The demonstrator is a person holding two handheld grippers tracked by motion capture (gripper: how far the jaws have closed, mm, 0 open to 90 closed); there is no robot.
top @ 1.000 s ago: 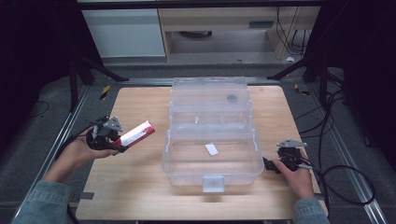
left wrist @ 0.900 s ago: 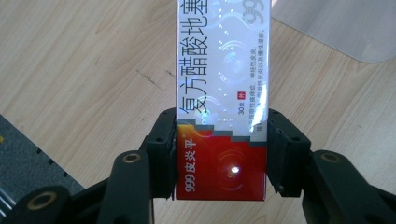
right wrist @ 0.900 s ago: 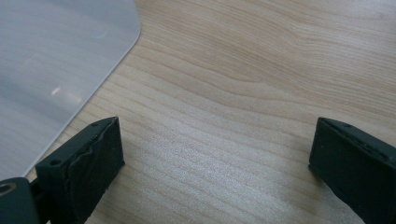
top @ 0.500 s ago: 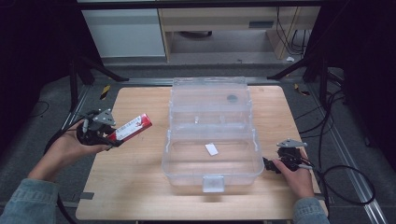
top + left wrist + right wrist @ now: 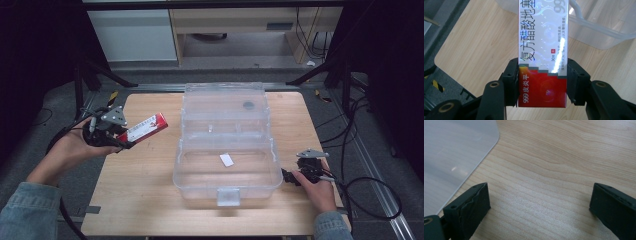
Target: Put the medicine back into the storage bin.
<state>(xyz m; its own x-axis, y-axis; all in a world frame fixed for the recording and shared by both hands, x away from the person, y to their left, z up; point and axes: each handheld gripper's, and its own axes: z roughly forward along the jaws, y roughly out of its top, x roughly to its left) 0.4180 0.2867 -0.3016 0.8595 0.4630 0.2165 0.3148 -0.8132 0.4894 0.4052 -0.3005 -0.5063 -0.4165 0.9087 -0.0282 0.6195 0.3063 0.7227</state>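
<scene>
The left gripper [image 5: 120, 137] has its fingers [image 5: 510, 82] clamped on the red end of a red-and-white medicine box [image 5: 146, 127], held in the air above the bench [image 5: 145, 200] at about 9 o'clock from the clear plastic case [image 5: 227, 150], near it but not touching. The right gripper [image 5: 292, 176] rests low on the bench at about 4 o'clock from the case, just beside its front right corner, fingers [image 5: 470, 208] spread wide with nothing between them.

The risk lies in the grip. The fingers pinch only the short red end of the box [image 5: 543, 50], so most of its length sticks out unsupported toward the case — a quick swing or a knock against the case's rim [image 5: 178, 150] could likely pivot it in the pads or lever it loose. A thin carton may also crush if squeezed harder. The case looks light and nothing is bracing it; a nudge from the box could slide it across the bench.

The left gripper view shows how the box sits in the grip — square between the pads, printed face up, white end aimed at the case wall [image 5: 599, 30] — which the high view renders too small to judge. The high view alone gives the layout: case open, lid back, a small white item [image 5: 226, 159] in the front compartment. The right gripper view confirms bare wood [image 5: 554, 170] between the open fingers and the case's corner [image 5: 456, 152] at the left.
</scene>
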